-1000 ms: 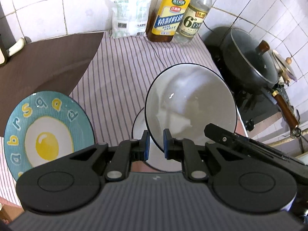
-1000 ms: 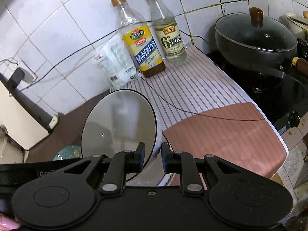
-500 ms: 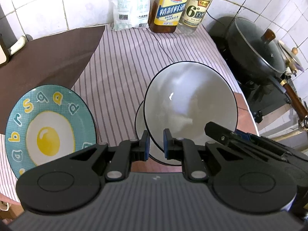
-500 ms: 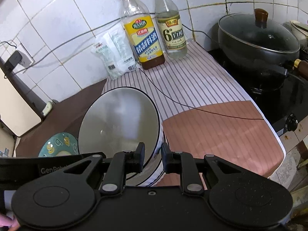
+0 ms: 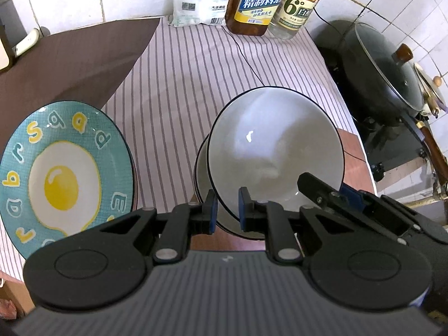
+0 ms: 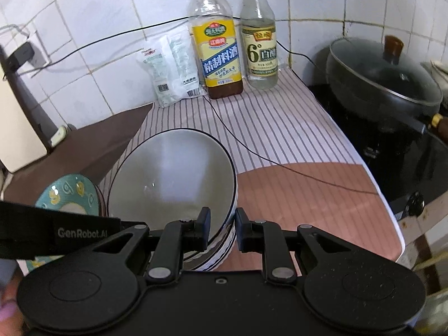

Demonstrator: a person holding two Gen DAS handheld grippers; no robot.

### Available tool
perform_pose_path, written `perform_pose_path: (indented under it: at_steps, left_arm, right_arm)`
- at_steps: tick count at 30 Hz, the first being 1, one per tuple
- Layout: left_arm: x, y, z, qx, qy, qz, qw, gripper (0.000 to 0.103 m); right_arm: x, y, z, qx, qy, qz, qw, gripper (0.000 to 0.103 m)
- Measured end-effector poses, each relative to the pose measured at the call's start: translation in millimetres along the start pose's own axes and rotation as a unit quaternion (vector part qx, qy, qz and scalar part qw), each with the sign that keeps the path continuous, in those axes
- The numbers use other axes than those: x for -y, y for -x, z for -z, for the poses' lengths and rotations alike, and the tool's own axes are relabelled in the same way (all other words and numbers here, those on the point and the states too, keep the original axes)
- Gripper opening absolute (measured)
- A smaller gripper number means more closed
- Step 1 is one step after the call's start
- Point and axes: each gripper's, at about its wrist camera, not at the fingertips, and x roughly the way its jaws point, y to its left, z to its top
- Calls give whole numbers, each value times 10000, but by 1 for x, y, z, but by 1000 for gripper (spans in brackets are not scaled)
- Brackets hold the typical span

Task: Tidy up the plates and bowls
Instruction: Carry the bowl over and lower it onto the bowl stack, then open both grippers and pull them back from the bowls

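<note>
**both grippers on one white bowl, nesting it onto the stack**

left gripper [image 5: 226,208] is clamped on the near rim of the white bowl [image 5: 275,151], blue pads either side of the wall. right gripper [image 6: 221,231] straddles the same rim from the other side, but there's a visible gap at its right pad, so i can't tell if it's really pinching or just bracketing.

bowl is tilted, mouth facing the cameras, not sitting flat. under it is the lower bowl [image 5: 202,179], dark-rimmed and of the same kind; from the right wrist view it looks like more than one rim below, count unclear. stack sits on the striped cloth [image 5: 184,84], near its front edge.

my read on the two-sided hold: a wide bowl pinched at one rim point wants to swing, and a second contact keeps the tilt controlled while it's seated into the one below.

egg plate [image 5: 65,179] lies to the left of the bowls, near but apart, so plates and bowls look kept in separate piles.

next, i'd guess: level the bowl, let it settle concentric, then release.

risk: rim-on-rim clink, or the lower bowl sliding on the cloth towards the edge.

clutter at the back wall: cooking wine bottle [image 6: 218,47], vinegar bottle [image 6: 260,42], a cable [image 6: 252,148] across the cloth. well clear of the stack.
</note>
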Motion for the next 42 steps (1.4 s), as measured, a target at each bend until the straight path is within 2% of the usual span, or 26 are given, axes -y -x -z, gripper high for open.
perform_pose_path:
  at_steps: [5, 9, 10, 18, 21, 23, 25, 31, 42]
  left_arm:
    - [-5, 4, 2, 10, 109, 37, 9999, 15]
    - [1, 8, 4, 111, -52, -272, 9996, 15]
    - [2, 8, 4, 155, -118, -371, 9991, 15]
    - [3, 7, 10, 294, -284, -452, 9981, 16]
    - [3, 10, 12, 311, -388, -306, 9983, 18]
    - [3, 19, 14, 392, -565, -128, 9975, 30]
    - [0, 29, 15, 524, -617, -24, 9967, 33]
    - [-5, 56, 25, 780, -641, 215, 9947, 33]
    - [-16, 81, 57, 1119, -803, 402, 9896, 33]
  right_arm:
    - [-4, -1, 6, 94, 240, 46, 9997, 27]
    - [-7, -6, 11, 181, 398, 132, 9990, 27]
    - [-6, -8, 12, 199, 387, 130, 9990, 27]
    - [-1, -15, 18, 161, 180, -53, 9997, 28]
    - [-3, -12, 19, 106, 197, -37, 9997, 28]
    - [-2, -5, 18, 85, 204, -75, 9997, 28]
    - [-2, 5, 19, 142, 240, -153, 9995, 29]
    - [-3, 29, 27, 190, 412, -245, 9987, 35]
    - [-19, 58, 48, 303, 1117, 93, 9932, 55]
